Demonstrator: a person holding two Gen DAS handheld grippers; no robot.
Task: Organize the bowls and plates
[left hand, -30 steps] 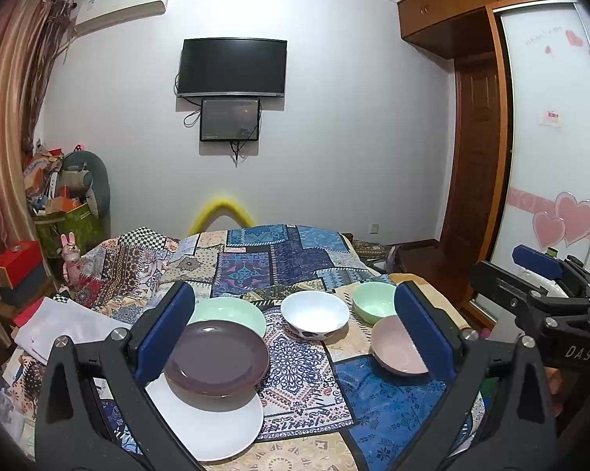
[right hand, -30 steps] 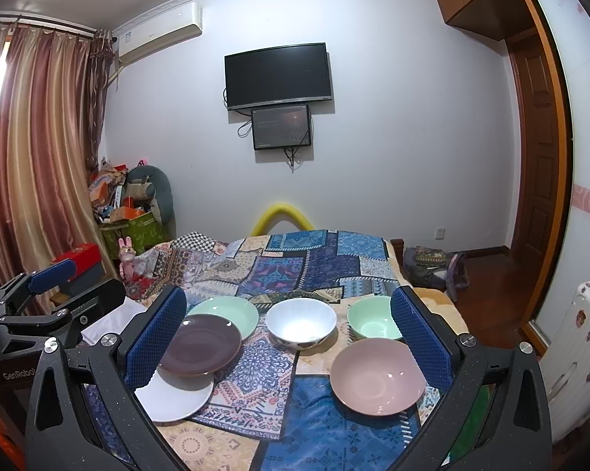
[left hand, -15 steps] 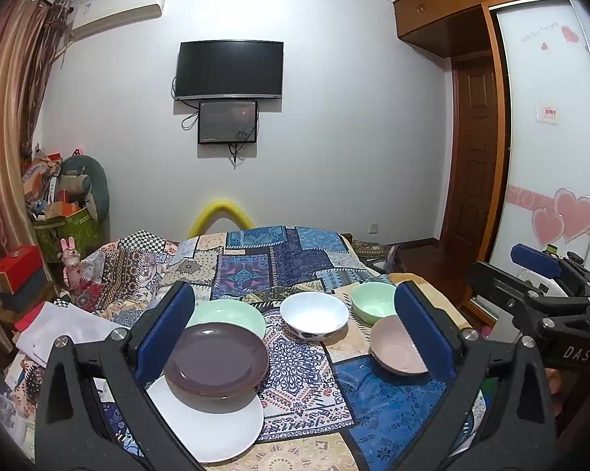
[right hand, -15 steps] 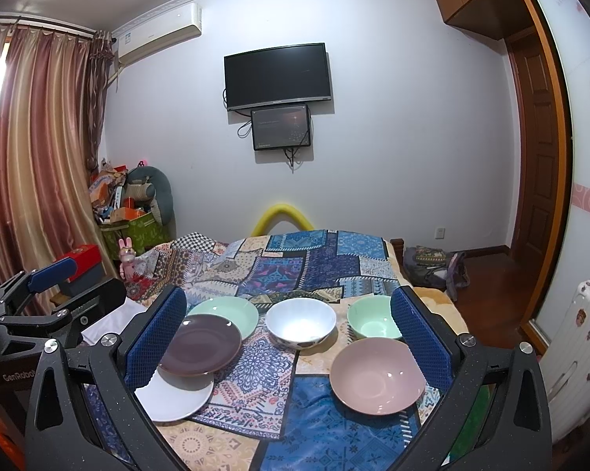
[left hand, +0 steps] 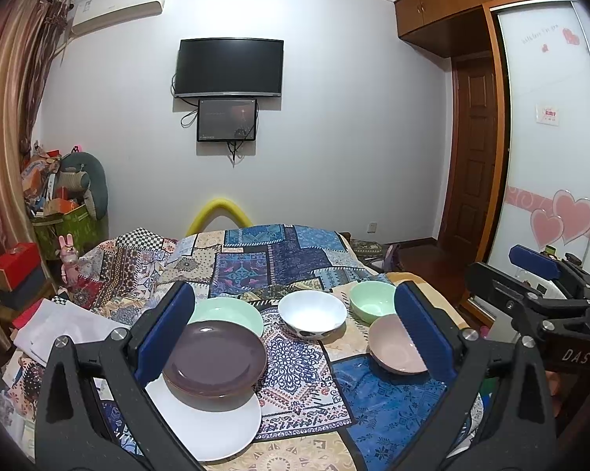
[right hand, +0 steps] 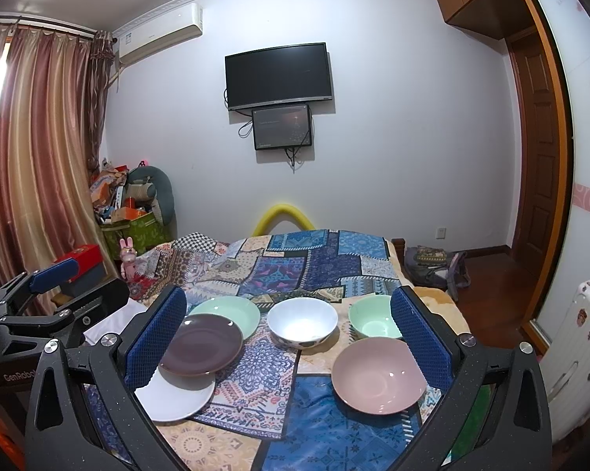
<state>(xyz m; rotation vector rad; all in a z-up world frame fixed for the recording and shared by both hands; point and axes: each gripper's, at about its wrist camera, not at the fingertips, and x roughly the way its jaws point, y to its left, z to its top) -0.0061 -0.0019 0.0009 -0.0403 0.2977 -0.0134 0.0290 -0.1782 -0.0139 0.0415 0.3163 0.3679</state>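
Observation:
On a patchwork cloth lie a purple plate (left hand: 215, 357) (right hand: 201, 344) overlapping a white plate (left hand: 212, 424) (right hand: 175, 396), with a mint plate (left hand: 232, 312) (right hand: 228, 310) behind them. A white bowl (left hand: 312, 312) (right hand: 302, 322) stands in the middle, a mint bowl (left hand: 371, 304) (right hand: 371, 318) at the back right and a pink bowl (left hand: 395, 347) (right hand: 378, 375) at the front right. My left gripper (left hand: 295, 325) hovers open above the dishes and holds nothing. My right gripper (right hand: 289, 329) is open and empty too, and it also shows at the right edge of the left wrist view (left hand: 538, 274).
The patchwork cloth (left hand: 287, 259) (right hand: 314, 259) covers a bed-like surface that ends near the pink bowl. White folded fabric (left hand: 59, 325) lies at the left. Boxes and a green bin (right hand: 134, 227) crowd the left corner; a bag (right hand: 436, 263) sits on the floor right.
Both views hold almost still; the left wrist view shifts very slightly. No dish has moved and both grippers stay open.

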